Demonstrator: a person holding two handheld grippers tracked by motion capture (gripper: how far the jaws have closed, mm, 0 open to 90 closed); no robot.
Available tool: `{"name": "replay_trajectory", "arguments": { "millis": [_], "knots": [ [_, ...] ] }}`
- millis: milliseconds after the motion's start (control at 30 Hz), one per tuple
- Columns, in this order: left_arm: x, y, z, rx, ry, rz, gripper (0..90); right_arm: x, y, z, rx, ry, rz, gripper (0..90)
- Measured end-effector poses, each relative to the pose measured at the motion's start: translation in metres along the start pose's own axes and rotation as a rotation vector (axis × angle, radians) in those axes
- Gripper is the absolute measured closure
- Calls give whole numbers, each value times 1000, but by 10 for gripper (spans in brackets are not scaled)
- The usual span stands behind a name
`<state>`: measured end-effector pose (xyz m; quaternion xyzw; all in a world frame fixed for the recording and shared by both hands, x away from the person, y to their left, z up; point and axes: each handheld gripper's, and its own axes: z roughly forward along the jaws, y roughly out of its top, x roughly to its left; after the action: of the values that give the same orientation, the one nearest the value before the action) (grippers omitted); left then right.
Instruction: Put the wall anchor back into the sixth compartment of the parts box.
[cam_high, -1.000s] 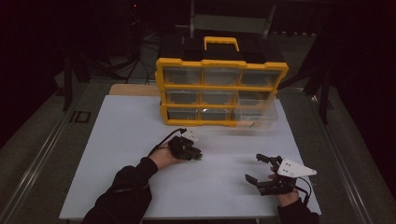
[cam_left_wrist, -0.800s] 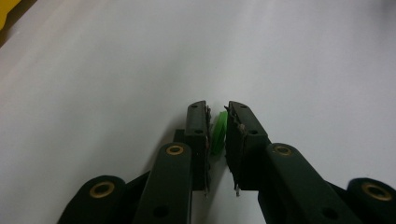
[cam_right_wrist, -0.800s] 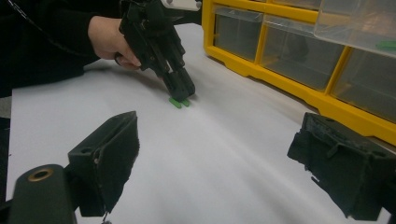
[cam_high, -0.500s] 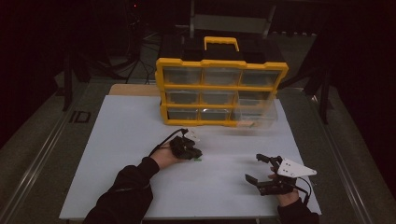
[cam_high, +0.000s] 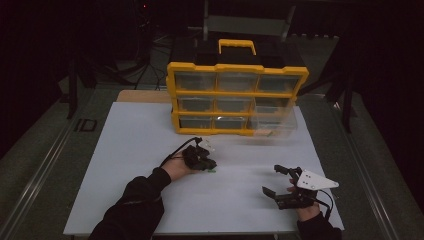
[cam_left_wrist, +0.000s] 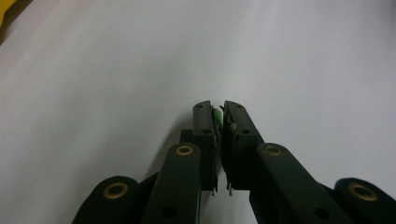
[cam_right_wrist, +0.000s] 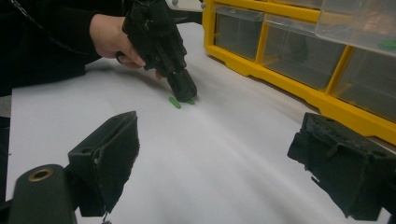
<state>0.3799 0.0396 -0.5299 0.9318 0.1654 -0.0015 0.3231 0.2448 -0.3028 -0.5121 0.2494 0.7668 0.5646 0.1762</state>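
Note:
My left gripper (cam_high: 212, 167) rests tip-down on the white table sheet (cam_high: 130, 150), in front of the yellow organizer. Its jaws are shut on a small green piece (cam_left_wrist: 217, 116), pinched between the pads right at the sheet. From the right gripper view, that left gripper (cam_right_wrist: 187, 95) stands over the green piece (cam_right_wrist: 191, 101), and a second green piece (cam_right_wrist: 174, 102) lies loose just beside its tips. My right gripper (cam_high: 271, 180) lies near the table's front right, its jaws (cam_right_wrist: 219, 154) open wide with nothing between them.
A yellow organizer (cam_high: 237, 95) with clear drawers and a carry handle stands at the back of the sheet. Its lower right drawer (cam_high: 272, 125) is pulled out towards me. Dark floor and chair legs surround the table.

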Motion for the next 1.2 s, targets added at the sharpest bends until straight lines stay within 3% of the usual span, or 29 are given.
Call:
{"name": "replay_trajectory", "arguments": {
  "millis": [233,500,633,1200],
  "knots": [
    [0,2,-2,-8,5,-4,833,1,1,-1,-5,-1,0,127],
    [-4,11,-24,-59,12,-14,833,0,1,-1,-5,-2,-1,127],
    [-7,19,-37,-63,10,17,832,0,1,-1,-4,-1,-1,127],
    [-14,36,-70,-111,6,46,832,1,1,0,-2,1,1,127]
  ]
}}
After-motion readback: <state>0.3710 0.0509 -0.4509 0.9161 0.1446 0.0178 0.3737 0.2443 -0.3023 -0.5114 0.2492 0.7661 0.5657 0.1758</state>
